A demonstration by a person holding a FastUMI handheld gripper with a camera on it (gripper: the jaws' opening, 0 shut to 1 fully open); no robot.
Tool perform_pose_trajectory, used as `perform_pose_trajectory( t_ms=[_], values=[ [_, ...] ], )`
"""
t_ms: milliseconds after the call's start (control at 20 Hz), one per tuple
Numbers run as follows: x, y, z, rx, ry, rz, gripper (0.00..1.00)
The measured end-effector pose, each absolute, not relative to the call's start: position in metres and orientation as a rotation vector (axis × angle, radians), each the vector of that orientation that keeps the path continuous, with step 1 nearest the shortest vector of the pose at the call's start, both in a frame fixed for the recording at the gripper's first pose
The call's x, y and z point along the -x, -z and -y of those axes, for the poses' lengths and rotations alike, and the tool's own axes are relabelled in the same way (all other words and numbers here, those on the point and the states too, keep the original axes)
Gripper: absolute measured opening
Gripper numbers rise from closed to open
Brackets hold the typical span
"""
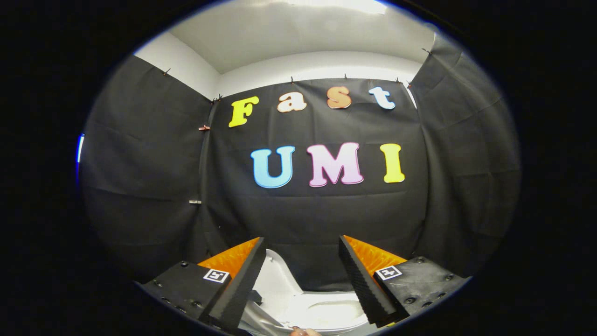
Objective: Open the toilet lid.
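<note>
My claw: my gripper is wide open, and its two fingers are far apart. It holds nothing.

The toilet: the white toilet sits low down, between my fingers and a bit past them. I see its bowl from above.

The lid: the toilet lid looks like the white curved piece standing up near my left finger. I think it is already lifted, but I am not sure, since so little of it shows.

Why my claw is like this: I point mostly at the black cloth wall, not down at the toilet. My guess is that the lid is up, so my fingers have no need to squeeze anything.

What is hidden: my left finger covers one side of the lid and bowl. My right finger covers the other side of the bowl. The front of the toilet is cut off below.

Hard to make out: a small bit of a hand peeks in at the very bottom. A grey shiny part lies by my left finger, and I cannot tell what it is.
</note>
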State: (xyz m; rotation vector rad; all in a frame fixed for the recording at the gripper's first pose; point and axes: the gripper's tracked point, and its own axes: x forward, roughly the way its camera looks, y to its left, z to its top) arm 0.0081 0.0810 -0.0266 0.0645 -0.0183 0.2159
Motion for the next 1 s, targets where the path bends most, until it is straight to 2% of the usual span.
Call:
perform_pose_trajectory(
  t_ms=[500, 1000],
  values=[
    [-0.001, 0.035, -0.023, -0.013, -0.086, -0.033, 0.98],
    [-0.001, 0.032, -0.027, -0.014, -0.104, -0.031, 0.98]
  ],
)
